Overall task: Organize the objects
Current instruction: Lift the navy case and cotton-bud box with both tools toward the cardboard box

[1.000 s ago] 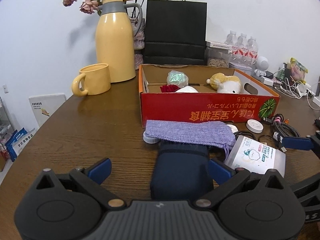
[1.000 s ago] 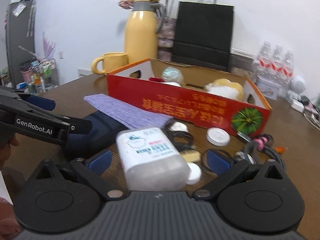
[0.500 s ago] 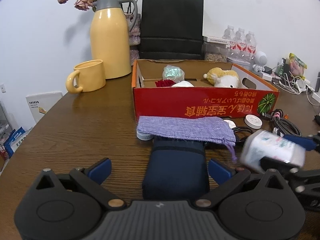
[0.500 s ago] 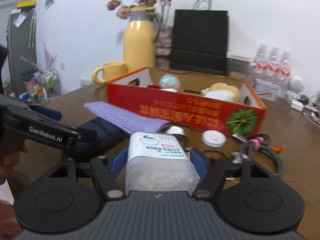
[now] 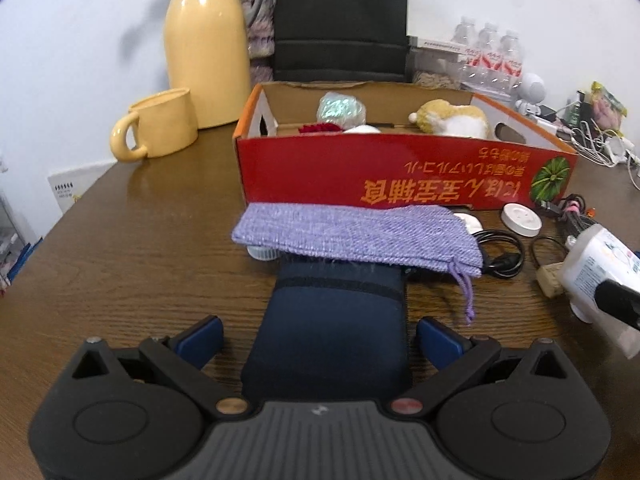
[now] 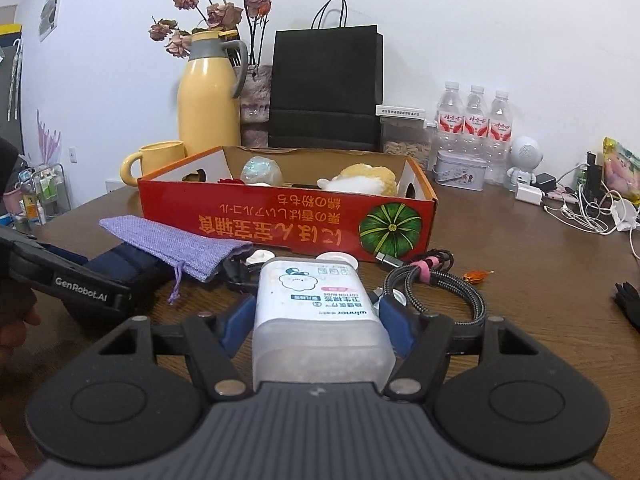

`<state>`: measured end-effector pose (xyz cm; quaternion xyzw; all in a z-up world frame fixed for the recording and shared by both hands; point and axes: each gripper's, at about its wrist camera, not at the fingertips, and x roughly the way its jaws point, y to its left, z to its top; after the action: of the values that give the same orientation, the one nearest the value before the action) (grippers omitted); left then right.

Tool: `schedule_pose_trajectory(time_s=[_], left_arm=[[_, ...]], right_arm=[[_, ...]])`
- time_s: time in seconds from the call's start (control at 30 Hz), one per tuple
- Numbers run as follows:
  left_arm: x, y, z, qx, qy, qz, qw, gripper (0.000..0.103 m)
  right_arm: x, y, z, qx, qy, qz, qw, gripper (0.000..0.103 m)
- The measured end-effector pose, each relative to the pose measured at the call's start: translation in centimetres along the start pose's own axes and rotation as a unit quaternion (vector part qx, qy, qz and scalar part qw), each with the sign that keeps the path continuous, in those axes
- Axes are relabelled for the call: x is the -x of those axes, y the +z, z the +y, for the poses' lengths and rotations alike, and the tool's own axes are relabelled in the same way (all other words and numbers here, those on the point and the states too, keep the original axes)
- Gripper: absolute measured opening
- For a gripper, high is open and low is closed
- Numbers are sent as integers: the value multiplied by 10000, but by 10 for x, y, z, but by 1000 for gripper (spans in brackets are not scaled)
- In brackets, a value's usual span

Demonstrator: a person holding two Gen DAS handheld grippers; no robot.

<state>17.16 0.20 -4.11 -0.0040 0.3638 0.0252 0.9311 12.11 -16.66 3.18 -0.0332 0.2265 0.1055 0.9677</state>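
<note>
Since a second ago, my right gripper (image 6: 318,318) has closed onto the cotton-bud box (image 6: 316,312) and lifted it off the table (image 6: 520,264); its blue pads are now pressing the box's two sides. My left gripper has crept forward over the navy pouch.

Going left to right, I am seeing a yellow mug (image 5: 160,128) and yellow jug (image 5: 206,40) standing at the back left of the table. Nearer me, my left gripper (image 5: 320,338) is hanging with its fingers spread wide either side of the navy pouch (image 5: 332,328), not touching it. A purple bag (image 5: 356,236) is lying across the pouch's far end, just in front of the red box (image 5: 400,176), which is holding a plush toy (image 5: 452,118) and a few small items. Right of the purple bag, a black cable (image 5: 500,254) and a white lid (image 5: 522,219) are lying on the table. At the far right, I am holding the cotton-bud box in the air, beside a coiled braided cable (image 6: 444,284).
</note>
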Motion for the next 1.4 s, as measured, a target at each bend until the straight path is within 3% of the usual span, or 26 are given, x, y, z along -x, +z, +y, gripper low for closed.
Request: schedule_pose_trajectory(time_s=[0.03, 0.17, 0.3, 0.83, 1.03, 1.17, 1.4], left_arm=[[0, 0, 1, 48, 23, -53, 10000, 99], [6, -1, -2, 5, -119, -242, 9996, 71], [10, -3, -4, 48, -140, -309, 9994, 64], [65, -27, 23, 274, -371, -216, 9987, 60], [92, -17, 22, 152, -385, -602, 9973, 60], [90, -13, 12, 4, -389, -608, 9974, 61], [64, -23, -7, -236, -496, -246, 9982, 60]], right_arm=[[-1, 0, 0, -12, -2, 32, 10000, 68], [0, -1, -2, -81, 26, 46, 10000, 68], [-1, -1, -1, -79, 0, 67, 9999, 68], [0, -6, 3, -37, -119, 50, 9999, 67], [8, -2, 9, -75, -46, -18, 10000, 67], [17, 1, 13, -78, 63, -118, 9999, 67], [21, 8, 20, -36, 221, -229, 9995, 67]])
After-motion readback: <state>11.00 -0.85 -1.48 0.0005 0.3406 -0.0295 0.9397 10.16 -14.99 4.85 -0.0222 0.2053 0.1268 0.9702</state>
